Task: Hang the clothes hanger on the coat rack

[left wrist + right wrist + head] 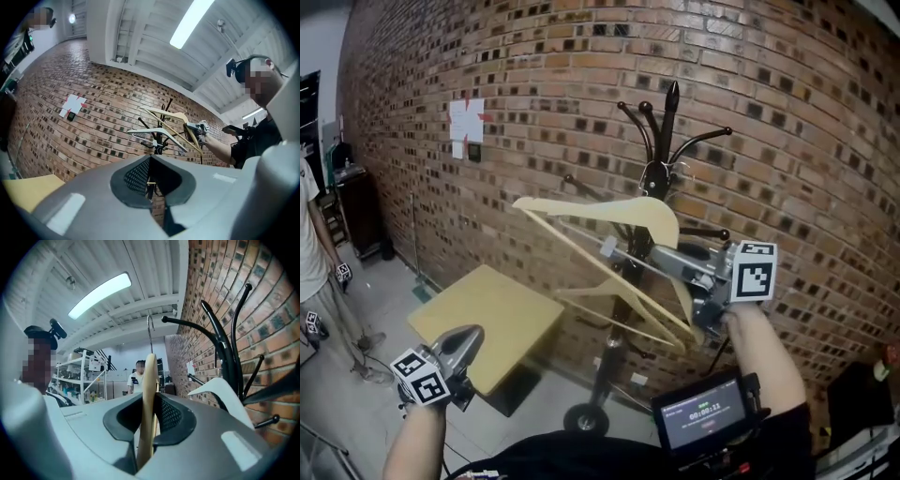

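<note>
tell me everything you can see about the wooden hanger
The wooden hanger is pale, smooth wood, a triangle with curved shoulders and a thin lower bar, topped by a metal hook. The right claw is shut on one shoulder, holding it in the air, tilted, close in front of the black coat rack. The hook looks free, on no peg yet.

Grey left gripper (475,334), grey right gripper (613,249), black-and-white marker cubes (754,272), black shirt (581,459)
</note>
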A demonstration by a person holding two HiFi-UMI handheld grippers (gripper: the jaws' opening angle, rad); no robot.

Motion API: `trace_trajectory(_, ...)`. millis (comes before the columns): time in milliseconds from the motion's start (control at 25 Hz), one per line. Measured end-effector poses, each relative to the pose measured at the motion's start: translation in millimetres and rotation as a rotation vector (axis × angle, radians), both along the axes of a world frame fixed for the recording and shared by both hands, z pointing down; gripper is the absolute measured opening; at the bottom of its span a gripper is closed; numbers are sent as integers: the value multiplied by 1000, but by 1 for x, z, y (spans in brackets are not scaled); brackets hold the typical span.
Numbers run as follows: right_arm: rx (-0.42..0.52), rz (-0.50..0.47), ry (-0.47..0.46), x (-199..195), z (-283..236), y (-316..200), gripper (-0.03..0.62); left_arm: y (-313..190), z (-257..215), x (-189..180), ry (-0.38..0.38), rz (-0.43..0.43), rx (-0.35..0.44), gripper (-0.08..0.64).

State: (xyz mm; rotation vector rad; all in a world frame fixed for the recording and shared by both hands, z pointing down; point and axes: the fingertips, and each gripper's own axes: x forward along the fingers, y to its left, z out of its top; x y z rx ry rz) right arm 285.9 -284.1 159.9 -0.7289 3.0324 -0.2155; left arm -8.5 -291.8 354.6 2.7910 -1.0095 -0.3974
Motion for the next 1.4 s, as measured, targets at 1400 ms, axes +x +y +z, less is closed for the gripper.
trace_trajectory(1400, -154, 181, 74, -2, -45, -116, 67, -5, -9, -65, -47, -61, 36, -5)
